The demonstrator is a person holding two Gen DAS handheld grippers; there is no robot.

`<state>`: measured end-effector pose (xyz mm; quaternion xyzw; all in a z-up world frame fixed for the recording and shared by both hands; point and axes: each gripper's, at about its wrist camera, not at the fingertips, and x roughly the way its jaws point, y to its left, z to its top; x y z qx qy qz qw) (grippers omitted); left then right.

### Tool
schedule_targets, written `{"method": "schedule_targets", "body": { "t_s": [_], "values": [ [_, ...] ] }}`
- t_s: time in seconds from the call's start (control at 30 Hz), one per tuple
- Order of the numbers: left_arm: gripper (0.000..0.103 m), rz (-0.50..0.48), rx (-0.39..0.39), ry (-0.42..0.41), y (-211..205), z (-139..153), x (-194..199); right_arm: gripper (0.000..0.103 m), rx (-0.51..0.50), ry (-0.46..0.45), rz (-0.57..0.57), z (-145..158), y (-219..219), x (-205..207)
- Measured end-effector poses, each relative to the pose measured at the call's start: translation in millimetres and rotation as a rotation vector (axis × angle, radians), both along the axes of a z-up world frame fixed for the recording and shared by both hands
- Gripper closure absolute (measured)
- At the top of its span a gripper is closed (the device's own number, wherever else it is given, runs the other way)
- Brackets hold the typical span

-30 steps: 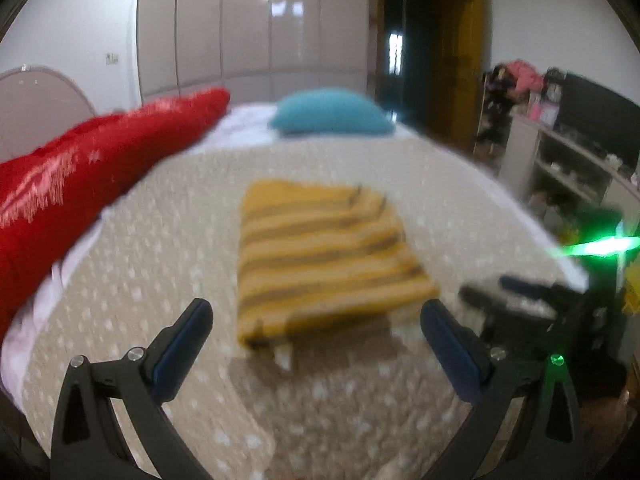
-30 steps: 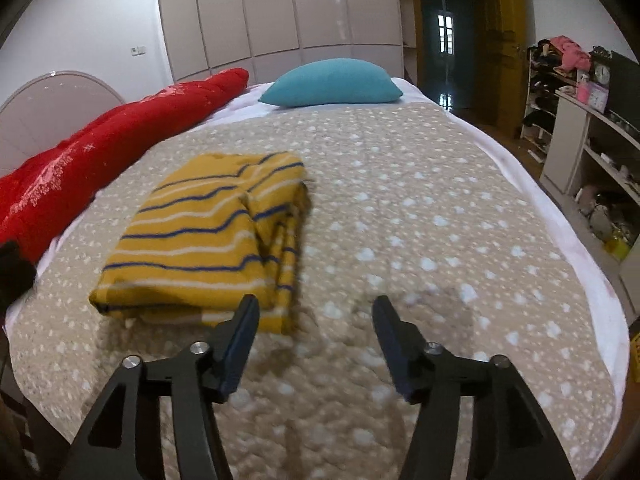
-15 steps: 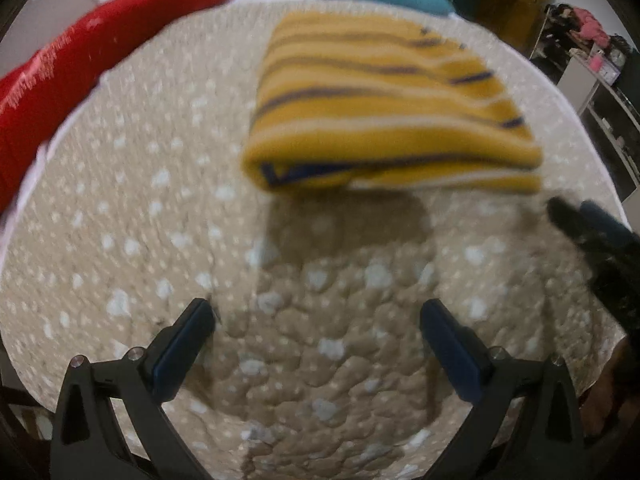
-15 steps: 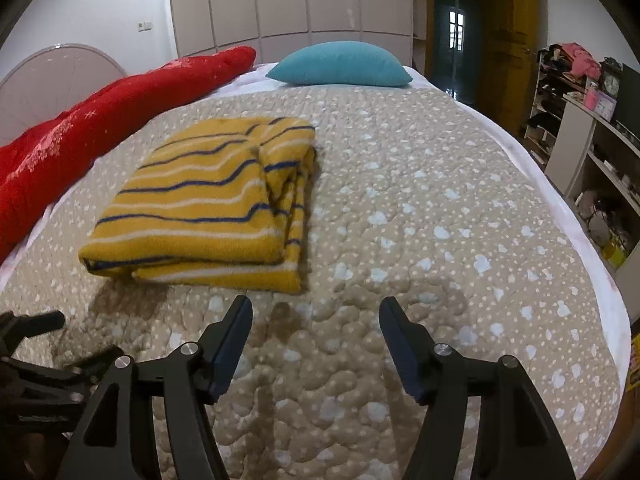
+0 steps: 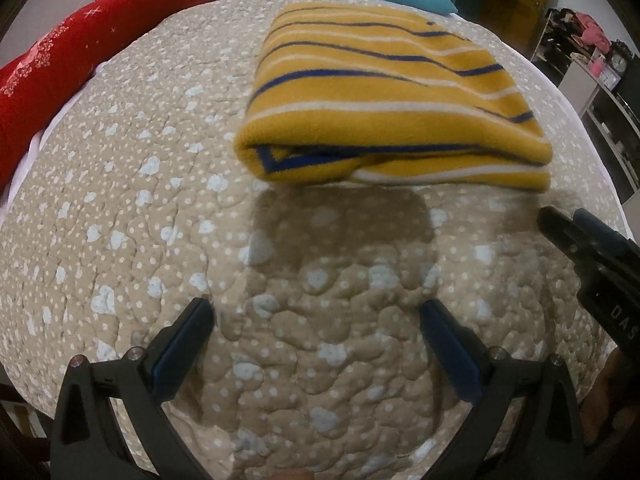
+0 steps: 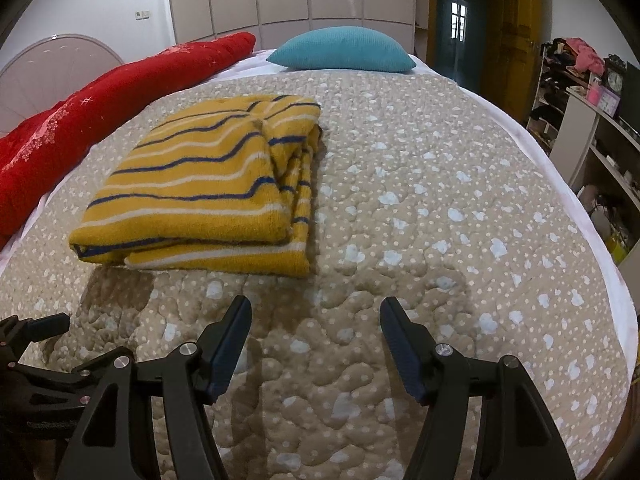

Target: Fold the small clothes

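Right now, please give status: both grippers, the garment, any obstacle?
Left gripper open, empty. Right gripper open, empty. Yellow striped garment folded on bedspread, untouched. Nothing in the way.

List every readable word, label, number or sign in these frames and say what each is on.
"DAS": white letters on the black body of the right gripper, cut off by the frame edge in the left wrist view.
Clock on the shelf unit: face too small to read.
Pink box beside it: any print too small to read.
Nothing else readable.
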<state>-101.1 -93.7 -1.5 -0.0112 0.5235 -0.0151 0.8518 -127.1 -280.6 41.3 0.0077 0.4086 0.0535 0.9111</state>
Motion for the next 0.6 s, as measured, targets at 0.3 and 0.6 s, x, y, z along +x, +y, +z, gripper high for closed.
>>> {"method": "schedule_targets", "body": {
  "t_s": [0.3, 0.6],
  "values": [
    [0.0, 0.025, -0.038, -0.057, 5, 16, -23, 0.03, -0.033, -0.028, 0.019, 5, 9, -5],
    [0.0, 0.006, -0.004, -0.125, -2, 37, -39, 0.029, -0.045, -0.034, 0.02, 6, 10, -6]
  ]
}}
